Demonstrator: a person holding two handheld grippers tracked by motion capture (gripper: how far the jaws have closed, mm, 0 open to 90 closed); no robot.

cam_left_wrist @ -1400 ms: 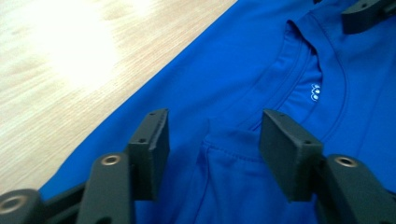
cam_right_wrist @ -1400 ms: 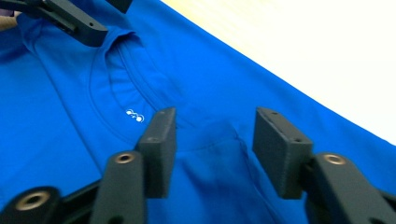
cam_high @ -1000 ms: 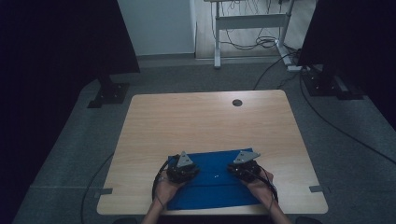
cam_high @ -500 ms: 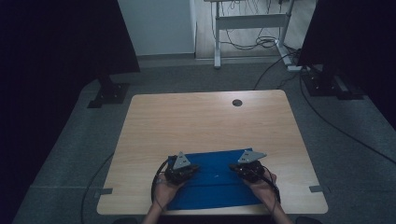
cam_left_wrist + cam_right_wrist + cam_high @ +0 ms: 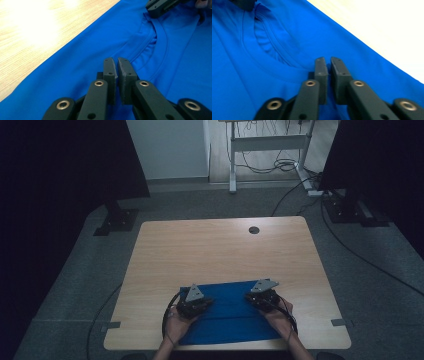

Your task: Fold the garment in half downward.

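Blue shirt (image 5: 227, 315) lies flat on the table (image 5: 220, 250); my left gripper (image 5: 117, 65) and right gripper (image 5: 327, 64) are clenched empty near the collar (image 5: 152, 50). I'd open them before pinching cloth.

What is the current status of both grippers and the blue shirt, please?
Left gripper and right gripper shut, nothing pinched. Blue fabric T-shirt flat on wooden table. Nothing in the way.

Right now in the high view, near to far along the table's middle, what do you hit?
Blue shirt → bare wooden table → round hole in the tabletop → grey floor → white desk frame.
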